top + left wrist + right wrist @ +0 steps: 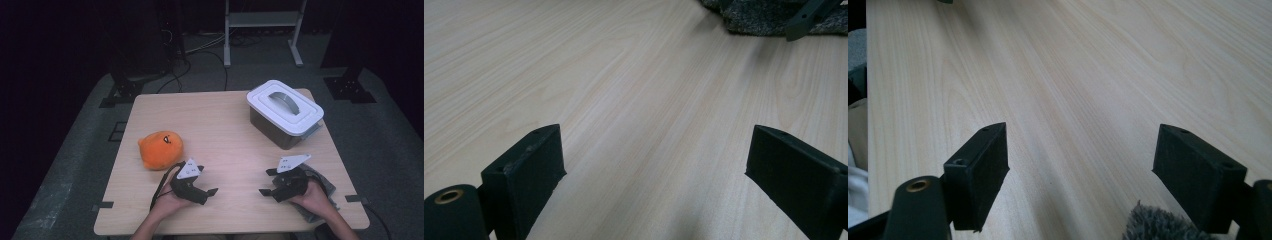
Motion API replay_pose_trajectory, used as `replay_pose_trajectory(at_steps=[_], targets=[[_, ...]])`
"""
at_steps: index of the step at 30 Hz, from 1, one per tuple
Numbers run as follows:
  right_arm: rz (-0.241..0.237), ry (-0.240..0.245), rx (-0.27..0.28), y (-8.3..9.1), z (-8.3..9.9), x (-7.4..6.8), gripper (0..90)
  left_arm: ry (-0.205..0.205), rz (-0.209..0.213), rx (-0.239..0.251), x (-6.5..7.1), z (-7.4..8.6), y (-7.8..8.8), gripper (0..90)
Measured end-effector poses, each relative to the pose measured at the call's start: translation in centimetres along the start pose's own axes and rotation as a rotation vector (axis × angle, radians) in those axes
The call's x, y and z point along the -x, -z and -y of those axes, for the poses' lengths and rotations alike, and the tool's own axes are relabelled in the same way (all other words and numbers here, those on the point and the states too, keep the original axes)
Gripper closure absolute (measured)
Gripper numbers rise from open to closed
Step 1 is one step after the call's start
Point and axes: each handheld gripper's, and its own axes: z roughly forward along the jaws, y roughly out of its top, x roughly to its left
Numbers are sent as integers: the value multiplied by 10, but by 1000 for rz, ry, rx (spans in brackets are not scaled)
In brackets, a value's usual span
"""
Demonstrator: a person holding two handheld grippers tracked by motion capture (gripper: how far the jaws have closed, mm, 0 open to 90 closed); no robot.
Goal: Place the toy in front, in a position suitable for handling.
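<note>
Wooden table [225,125], seen from above. Orange plush toy [160,149] on the near-left part, just beyond and left of the left gripper [212,192]; close, apparently not touching. White-lidded grey box [285,114] at the far right, lid on, grey handle on top, well apart from both grippers.

Left gripper held in the left hand [172,200], low over the table, jaws pointing toward the middle. In the left gripper view [654,165], jaws spread wide, bare wood between them, nothing held. Toy behind and to the side of the jaws, not between them.

Right gripper [267,182] held in the right hand [312,197], jaws pointing toward the middle, facing the left gripper across a stretch of bare wood. In the right gripper view [1080,165], jaws also spread wide, only table between the pads, nothing gripped.

Grey cloth [322,207] under the right hand at the near-right edge. Fuzzy grey corner [1153,225] just beside the inner face of one jaw in the right gripper view; contact uncertain. Same cloth [769,17] at the top of the left gripper view, with the tip of the other gripper over it.
</note>
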Motion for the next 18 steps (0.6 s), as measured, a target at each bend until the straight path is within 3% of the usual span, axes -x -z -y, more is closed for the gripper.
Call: replay_pose_trajectory(at_steps=[9,12,14,16,18], targets=[[-7,1,4,0,0,0,207,-13,6,28,-2,-5,8,76],[-8,1,5,0,0,-1,207,-18,-2,68,-5,-10,18,76],[-15,1,9,1,1,0,207,-32,-34,110,-11,-15,30,76],[-17,-1,11,1,0,0,207,-34,-43,120,-14,-17,34,76],[-18,-3,12,1,1,0,207,-20,-68,158,-23,-19,48,75]])
